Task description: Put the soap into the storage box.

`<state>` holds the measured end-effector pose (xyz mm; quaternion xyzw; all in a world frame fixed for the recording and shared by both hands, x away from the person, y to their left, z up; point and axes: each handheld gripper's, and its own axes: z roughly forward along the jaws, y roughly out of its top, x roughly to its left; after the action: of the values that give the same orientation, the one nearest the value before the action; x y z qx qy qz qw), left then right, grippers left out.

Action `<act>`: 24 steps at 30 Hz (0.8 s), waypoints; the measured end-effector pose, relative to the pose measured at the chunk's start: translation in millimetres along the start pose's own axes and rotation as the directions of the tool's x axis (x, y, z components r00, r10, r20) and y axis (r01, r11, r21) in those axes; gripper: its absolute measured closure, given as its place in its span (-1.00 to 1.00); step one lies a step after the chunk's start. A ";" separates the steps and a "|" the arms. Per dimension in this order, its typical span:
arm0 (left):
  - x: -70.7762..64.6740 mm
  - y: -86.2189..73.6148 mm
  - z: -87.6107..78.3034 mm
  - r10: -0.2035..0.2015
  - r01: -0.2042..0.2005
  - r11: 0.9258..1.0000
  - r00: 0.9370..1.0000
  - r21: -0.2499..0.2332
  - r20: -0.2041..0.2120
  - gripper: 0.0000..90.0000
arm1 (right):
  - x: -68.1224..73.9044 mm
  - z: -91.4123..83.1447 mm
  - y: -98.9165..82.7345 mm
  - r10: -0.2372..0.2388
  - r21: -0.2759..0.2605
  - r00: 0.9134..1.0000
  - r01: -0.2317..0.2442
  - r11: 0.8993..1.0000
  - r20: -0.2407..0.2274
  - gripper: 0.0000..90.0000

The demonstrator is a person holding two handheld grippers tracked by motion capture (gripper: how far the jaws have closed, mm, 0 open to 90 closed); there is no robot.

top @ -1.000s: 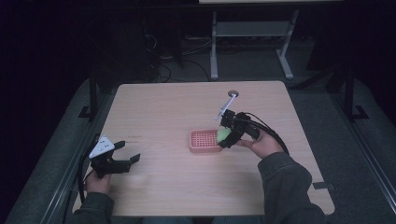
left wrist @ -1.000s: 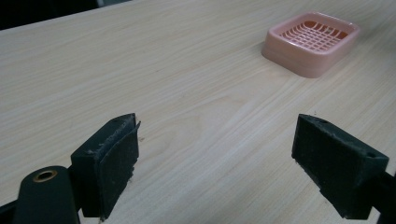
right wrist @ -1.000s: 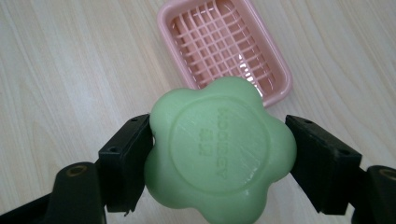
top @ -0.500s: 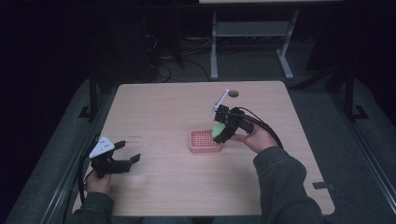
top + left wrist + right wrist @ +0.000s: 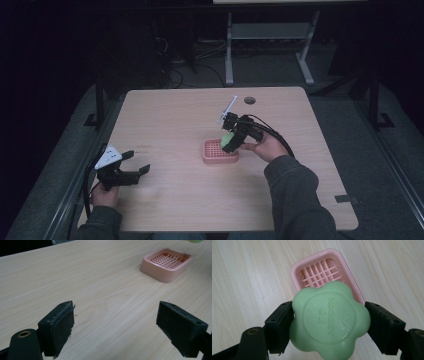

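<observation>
A green flower-shaped soap (image 5: 329, 318) is clamped between the jaws of my right gripper (image 5: 329, 322), which is shut on it. It hangs just above a pink soap dish (image 5: 324, 272) with a grid floor. In the high view the soap (image 5: 227, 139) and right gripper (image 5: 231, 136) hover over the dish (image 5: 214, 154) at the table's middle. My left gripper (image 5: 137, 165) rests near the table's left front, open, with nothing between its pads (image 5: 58, 326). Its view has the dish (image 5: 166, 263) far off at upper right.
The wooden table (image 5: 175, 115) has a round cable hole (image 5: 250, 100) near its far edge. A metal stand (image 5: 267, 35) sits on the dark floor behind the table. A dark tab (image 5: 346, 198) lies near the table's right front corner.
The right gripper has carried the soap leftward and forward, from beside the dish's right end to above the dish. The left gripper has stayed in place, still open.
</observation>
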<state>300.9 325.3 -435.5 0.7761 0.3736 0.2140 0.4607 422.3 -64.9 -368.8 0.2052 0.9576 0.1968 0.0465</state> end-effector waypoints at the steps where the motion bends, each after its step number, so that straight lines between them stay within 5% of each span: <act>1: 0.0 0.0 0.0 0.001 -0.001 1.000 1.000 0.001 0.000 -0.68 | 0.0 0.0 0.0 0.000 0.000 1.000 0.000 1.000 0.000 -0.42; 24: 0.0 -0.1 0.1 0.000 0.000 1.000 1.000 0.001 0.002 -0.68 | -3.9 17.6 21.9 -0.010 0.026 1.000 0.011 1.000 -0.020 -0.42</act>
<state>300.9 325.3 -435.6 0.7765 0.3733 0.2129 0.4609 437.1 -41.9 -376.2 0.1989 0.9615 0.1860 0.0355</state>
